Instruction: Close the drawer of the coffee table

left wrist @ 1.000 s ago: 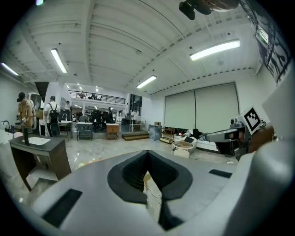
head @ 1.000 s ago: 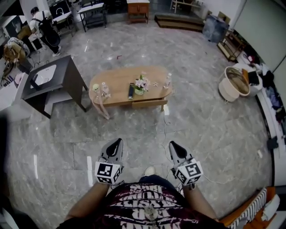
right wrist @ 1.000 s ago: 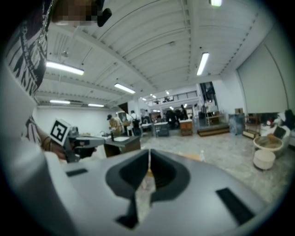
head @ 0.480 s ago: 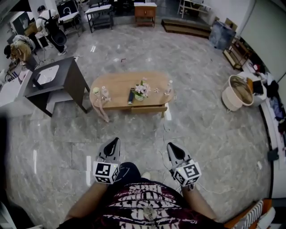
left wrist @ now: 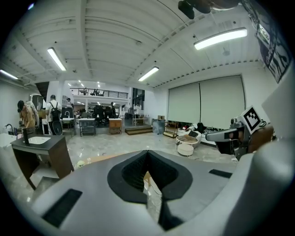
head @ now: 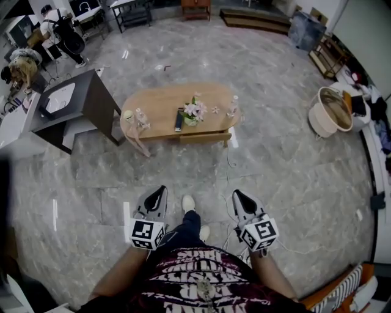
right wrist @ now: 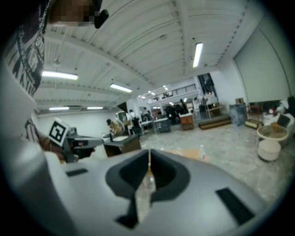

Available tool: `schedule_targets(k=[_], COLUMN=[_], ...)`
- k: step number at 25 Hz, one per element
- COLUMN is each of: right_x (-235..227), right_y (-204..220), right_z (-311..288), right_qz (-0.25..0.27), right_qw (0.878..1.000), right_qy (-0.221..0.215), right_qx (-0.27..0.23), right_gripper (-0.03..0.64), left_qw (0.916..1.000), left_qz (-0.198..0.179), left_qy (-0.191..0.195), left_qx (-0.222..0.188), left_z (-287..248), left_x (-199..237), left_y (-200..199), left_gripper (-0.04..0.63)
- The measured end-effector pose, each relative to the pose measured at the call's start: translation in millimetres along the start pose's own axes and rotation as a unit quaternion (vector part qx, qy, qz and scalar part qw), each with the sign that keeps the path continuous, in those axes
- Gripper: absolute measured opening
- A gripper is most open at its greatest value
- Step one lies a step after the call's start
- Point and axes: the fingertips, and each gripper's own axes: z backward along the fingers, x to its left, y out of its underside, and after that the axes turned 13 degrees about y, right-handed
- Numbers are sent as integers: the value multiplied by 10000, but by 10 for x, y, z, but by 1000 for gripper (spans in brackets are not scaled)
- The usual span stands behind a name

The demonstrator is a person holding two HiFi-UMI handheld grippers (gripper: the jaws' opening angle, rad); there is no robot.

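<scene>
The drawer (head: 204,138) sticks out a little at the front of the wooden coffee table (head: 156,104). Pink flowers (head: 194,111) and small bottles (head: 233,105) stand on the tabletop. The table is well apart from the person. The left tongs (head: 159,192) and the right tongs (head: 237,195) are both clenched and hold nothing.

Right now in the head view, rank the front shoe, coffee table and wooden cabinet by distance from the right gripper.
1. Front shoe, beside the right gripper.
2. Coffee table, ahead, mid-floor.
3. Wooden cabinet, far wall.
</scene>
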Motion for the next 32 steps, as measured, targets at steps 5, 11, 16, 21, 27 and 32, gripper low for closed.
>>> schedule_targets(k=[5,11,16,21,27,32], right_x=[-62,-207,-318,-398,-382,-276], right_y=[103,-42,-276,-353,-563,-852], right_z=[-161,-388,-643,-865,-1229,-1560], right_qz=[-44,-25,11,39,229,508], right_qw=[9998,9996,9995,9991,9988,9982], right_qy=[55,174,300,387,363,294], right_qx=[199,237,123,196,230,108], right_gripper=[35,35,35,35,35,35], left_qw=[9996,9993,9981,9985,9992,9984], left_qz=[101,-179,-383,-177,102,286], left_qy=[189,279,484,511,290,19], left_qx=[160,188,73,-44,-264,-484], left_z=[-248,-558,-905,-1175,-1311,-1299], left_x=[47,217,334,589,1053,1496], left_y=[114,-65,-294,-369,-487,-597], left_gripper=[23,23,23,23,23,23])
